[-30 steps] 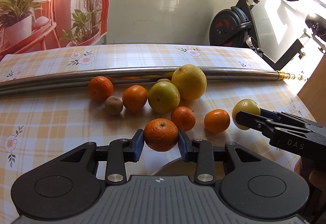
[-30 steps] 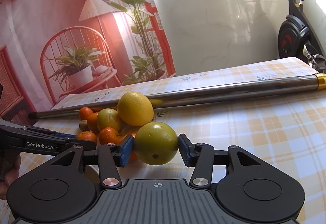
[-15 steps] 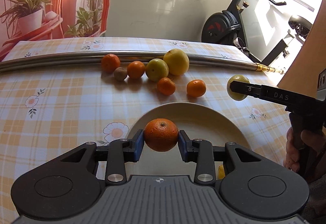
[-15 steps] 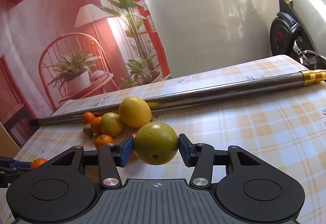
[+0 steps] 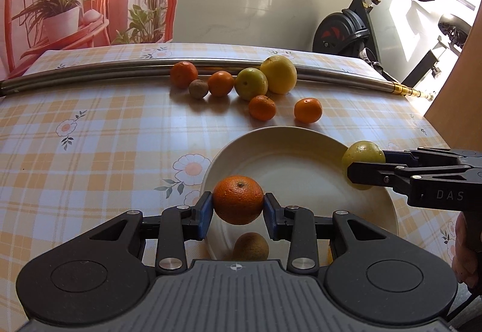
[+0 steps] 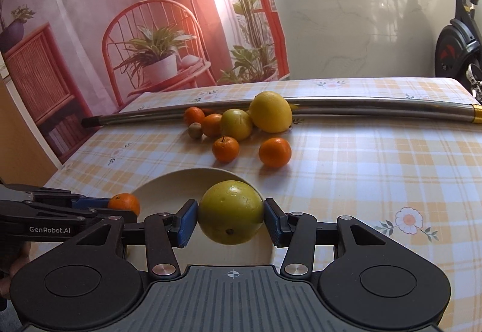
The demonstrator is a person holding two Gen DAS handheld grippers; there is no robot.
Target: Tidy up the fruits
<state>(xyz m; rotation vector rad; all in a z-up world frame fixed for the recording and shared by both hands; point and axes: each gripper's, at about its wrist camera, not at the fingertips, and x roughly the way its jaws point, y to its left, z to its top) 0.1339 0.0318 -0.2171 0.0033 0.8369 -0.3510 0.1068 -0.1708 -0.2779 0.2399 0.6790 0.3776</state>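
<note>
Orange (image 5: pixel 238 200) clamped in left tool (image 5: pixel 238 213), green fruit (image 6: pixel 231 213) in right tool (image 6: pixel 231 222), above plate (image 5: pixel 301 163).

Two hand-held grippers hover over the cream plate (image 5: pixel 301 151). The left gripper (image 5: pixel 238 213), above the plate's near-left edge, clamps an orange (image 5: pixel 238 199). The right gripper (image 6: pixel 230 222), above its right rim, clamps a yellow-green citrus fruit (image 6: pixel 230 211); fingers (image 5: pixel 465 250) grip its handle.
</note>
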